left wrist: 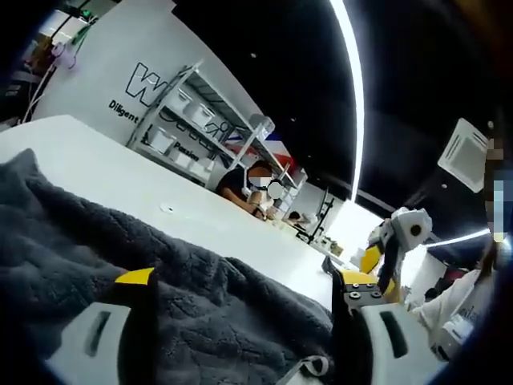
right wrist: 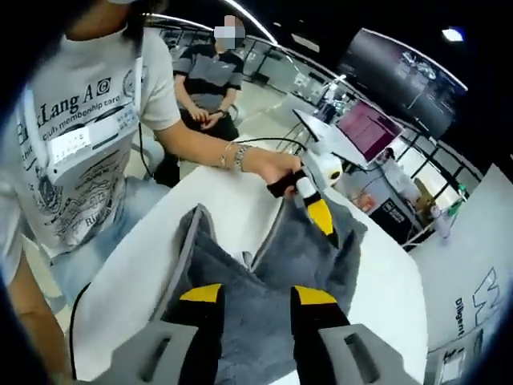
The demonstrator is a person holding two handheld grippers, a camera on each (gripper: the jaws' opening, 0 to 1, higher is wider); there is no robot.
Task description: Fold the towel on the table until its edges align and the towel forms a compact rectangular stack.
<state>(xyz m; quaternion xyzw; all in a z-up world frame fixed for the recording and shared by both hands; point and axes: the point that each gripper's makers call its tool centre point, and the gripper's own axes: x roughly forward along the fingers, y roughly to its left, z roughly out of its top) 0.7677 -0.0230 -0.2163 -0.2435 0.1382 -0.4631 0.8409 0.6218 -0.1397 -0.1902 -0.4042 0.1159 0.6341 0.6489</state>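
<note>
A dark grey towel point(left wrist: 96, 241) lies rumpled on the white table point(left wrist: 96, 164). My left gripper point(left wrist: 244, 281) stands open, its yellow-tipped jaws wide apart with the towel's edge lying between them. Off to the right, my right gripper point(left wrist: 385, 257) hovers by the towel's far edge. In the right gripper view the towel point(right wrist: 264, 265) rises in a V-shaped fold up into my right gripper point(right wrist: 258, 295), whose jaws are shut on the cloth. A hand point(right wrist: 276, 168) holds my left gripper point(right wrist: 319, 204) at the towel's far edge.
The person point(right wrist: 88, 120) holding the grippers stands at the table's left edge in the right gripper view. Another person point(right wrist: 212, 76) sits behind. A metal shelf point(left wrist: 200, 120) with bins stands beyond the table. Bare tabletop point(right wrist: 385, 297) lies right of the towel.
</note>
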